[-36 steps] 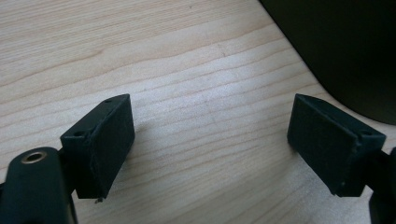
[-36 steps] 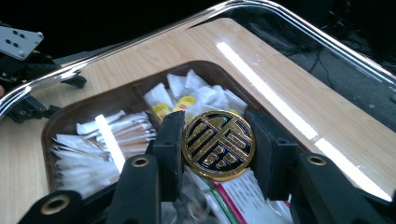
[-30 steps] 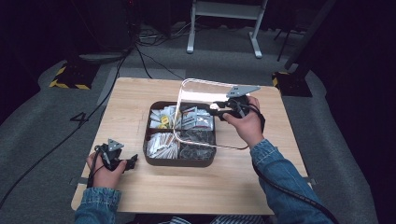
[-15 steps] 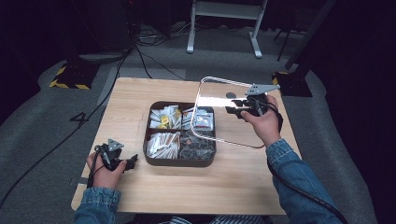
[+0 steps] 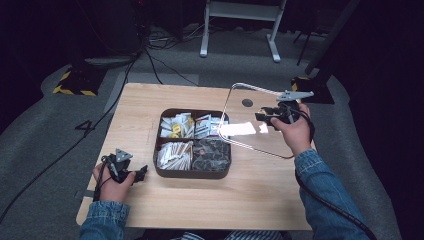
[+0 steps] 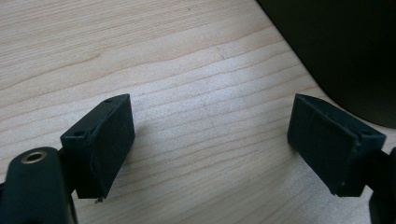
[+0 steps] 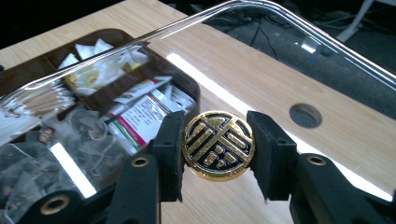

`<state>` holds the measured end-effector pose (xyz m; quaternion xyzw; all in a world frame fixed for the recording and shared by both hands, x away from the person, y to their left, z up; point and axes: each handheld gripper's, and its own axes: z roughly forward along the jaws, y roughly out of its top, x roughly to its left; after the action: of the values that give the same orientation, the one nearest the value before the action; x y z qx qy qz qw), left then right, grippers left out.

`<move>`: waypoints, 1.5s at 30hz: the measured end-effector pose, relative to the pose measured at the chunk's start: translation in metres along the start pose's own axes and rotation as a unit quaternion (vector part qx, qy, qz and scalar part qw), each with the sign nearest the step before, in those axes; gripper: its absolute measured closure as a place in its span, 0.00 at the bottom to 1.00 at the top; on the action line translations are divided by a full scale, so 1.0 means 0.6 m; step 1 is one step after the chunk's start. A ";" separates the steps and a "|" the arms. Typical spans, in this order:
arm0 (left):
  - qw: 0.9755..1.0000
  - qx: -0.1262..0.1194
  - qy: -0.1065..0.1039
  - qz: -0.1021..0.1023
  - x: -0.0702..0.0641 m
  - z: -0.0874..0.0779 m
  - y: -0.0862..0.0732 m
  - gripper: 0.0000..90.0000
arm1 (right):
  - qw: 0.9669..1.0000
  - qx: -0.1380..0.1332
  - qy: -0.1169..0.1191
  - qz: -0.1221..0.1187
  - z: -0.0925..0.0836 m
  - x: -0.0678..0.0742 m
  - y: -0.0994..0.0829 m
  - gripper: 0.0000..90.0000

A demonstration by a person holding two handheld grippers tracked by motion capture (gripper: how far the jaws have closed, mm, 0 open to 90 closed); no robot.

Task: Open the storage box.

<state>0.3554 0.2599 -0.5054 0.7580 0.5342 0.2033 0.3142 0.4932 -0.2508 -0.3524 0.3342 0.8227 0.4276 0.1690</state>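
Note:
A clear lid with rounded corners hangs tilted over the table, to the right of a brown compartment box. My right gripper is shut on the lid's round black-and-gold knob, one pad on each side. Through the lid the box shows sachets and tea bags. My left gripper rests low on the table left of the box, jaws wide open with only bare wood between them. The dark wall of the box lies just beyond.
The wooden table has a round cable hole behind the lid, also seen near the knob. Cables and a stand's legs lie on the grey floor past the far edge.
The right hand has carried the lid rightward off the box; it covered the box's right half, and now overlaps only its right edge. The left hand has stayed put.

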 end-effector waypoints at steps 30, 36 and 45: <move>1.000 0.000 0.000 0.000 0.000 0.000 0.000 0.17 | 0.997 0.040 -0.033 0.055 0.013 -0.092 -0.111 0.66; 1.000 0.000 0.000 0.000 0.000 0.000 0.000 0.17 | 0.996 0.048 -0.033 0.060 0.018 -0.096 -0.128 0.66; 1.000 0.000 0.000 0.000 0.000 0.000 0.000 0.17 | 0.996 0.059 -0.030 0.068 0.035 -0.102 -0.159 0.66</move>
<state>0.3553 0.2599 -0.5054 0.7580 0.5341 0.2036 0.3141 0.5101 -0.3201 -0.4431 0.4114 0.8163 0.3789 0.1441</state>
